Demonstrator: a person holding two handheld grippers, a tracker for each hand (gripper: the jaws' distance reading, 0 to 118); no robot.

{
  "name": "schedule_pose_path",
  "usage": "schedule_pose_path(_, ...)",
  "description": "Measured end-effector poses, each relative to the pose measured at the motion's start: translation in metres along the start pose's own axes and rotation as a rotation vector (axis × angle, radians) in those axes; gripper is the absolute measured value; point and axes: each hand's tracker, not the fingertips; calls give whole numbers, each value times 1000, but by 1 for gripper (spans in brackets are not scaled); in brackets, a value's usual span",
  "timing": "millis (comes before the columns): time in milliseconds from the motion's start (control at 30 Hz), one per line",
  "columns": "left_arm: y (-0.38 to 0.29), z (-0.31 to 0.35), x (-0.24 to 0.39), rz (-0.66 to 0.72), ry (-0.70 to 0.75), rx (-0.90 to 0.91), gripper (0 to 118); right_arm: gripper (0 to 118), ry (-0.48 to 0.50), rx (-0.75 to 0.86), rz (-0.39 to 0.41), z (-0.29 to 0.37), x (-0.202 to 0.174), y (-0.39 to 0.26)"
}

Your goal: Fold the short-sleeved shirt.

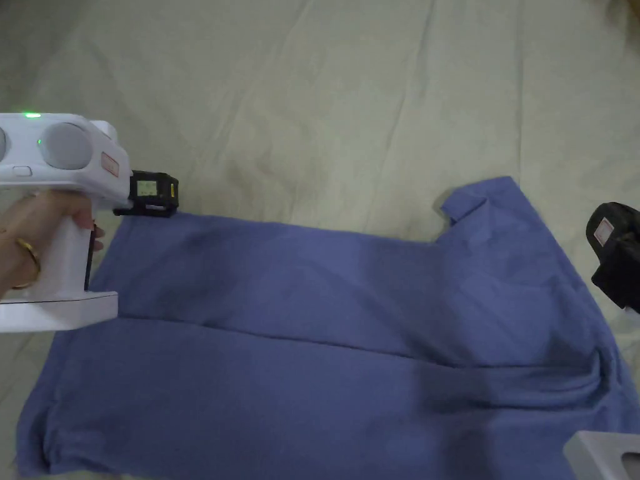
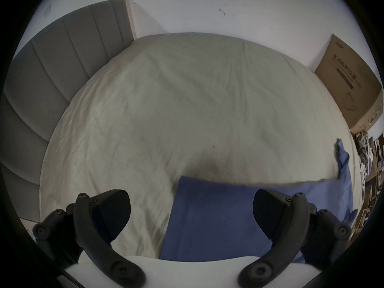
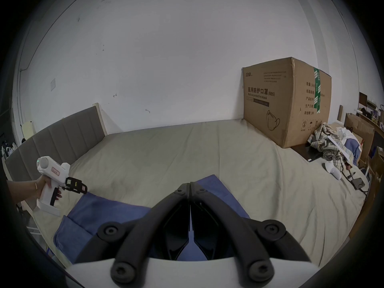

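Two grippers hung over a blue short-sleeved shirt (image 1: pixel 325 325) that lay spread lengthwise along the near edge of the bed (image 1: pixel 325 94), its hem to the person's left and its shoulder end to the right. One long side had already been turned in, leaving a straight crease down the middle, and a sleeve (image 1: pixel 481 200) stuck out toward the far side of the bed with its cuff flipped up. The left gripper (image 2: pixel 192 213) hovered with its jaws spread wide and nothing between them, just over the far hem corner, probably so it could pinch that corner for the next fold. The right gripper (image 3: pixel 190 190) was above the shoulder end with its jaws pressed together; no cloth showed between the tips, so it seemed empty, likely pausing before it took the matching corner. The hand (image 1: pixel 31 244) on the left tool wore a ring. The surface was a pale beige sheet, lightly creased, on a bed with a grey padded headboard (image 3: pixel 62 130) at the left end. A large cardboard box (image 3: pixel 284 103) stood at the far right corner against a white wall (image 3: pixel 166 53), and a heap of clothes (image 3: pixel 326 145) lay beside it.
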Motion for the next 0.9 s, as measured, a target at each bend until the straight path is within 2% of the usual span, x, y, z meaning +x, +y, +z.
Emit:
schedule_pose_path(100,3,-18,9,-38,35,-28,115,0,-2,-50,31,-10,3,-8)
schedule_pose_path(133,4,-23,11,-47,53,-38,105,0,-12,-72,37,-14,4,-11)
schedule_pose_path(233,4,-31,11,-56,36,-65,38,0,-25,-94,17,-20,11,-18)
schedule_pose_path(267,3,-27,12,-51,-14,-46,24,0,-39,-106,16,-22,13,-19)
schedule_pose_path(300,1,-24,13,-83,6,-18,5,0,-39,-105,16,-23,16,-19)
schedule_pose_path(333,-1,-21,15,-117,29,13,0,0,-40,-107,17,-24,17,-19)
schedule_pose_path(533,-13,14,15,-121,-8,131,0,0,-76,-151,2,-38,31,-6)
schedule_pose_path(633,-13,36,5,-44,-61,178,0,1,-93,-244,0,-64,48,9)
schedule_pose_path(667,-14,43,1,-22,-76,188,0,7,-98,-287,-5,-78,56,16)
schedule_pose_path(700,-15,48,-1,-8,-82,196,0,7,-110,-420,6,-93,62,18)
schedule_pose_path(733,-15,52,-2,-1,-83,197,0,12,-95,-448,-10,-105,67,17)
schedule_pose_path(767,-16,56,-4,2,-86,198,0,26,-84,-476,-40,-120,74,15)
schedule_pose_path(800,-17,60,-4,1,-87,200,0,70,-83,-560,-37,-139,82,12)
schedule_pose_path(833,-23,71,7,-6,-82,204,0,98,-98,-610,-46,-153,86,8)
schedule_pose_path(867,-25,74,9,-15,-79,205,0,112,-139,-635,-28,-166,88,2)
schedule_pose_path(900,-26,76,10,-22,-77,206,0,111,-191,-634,-17,-175,88,-3)
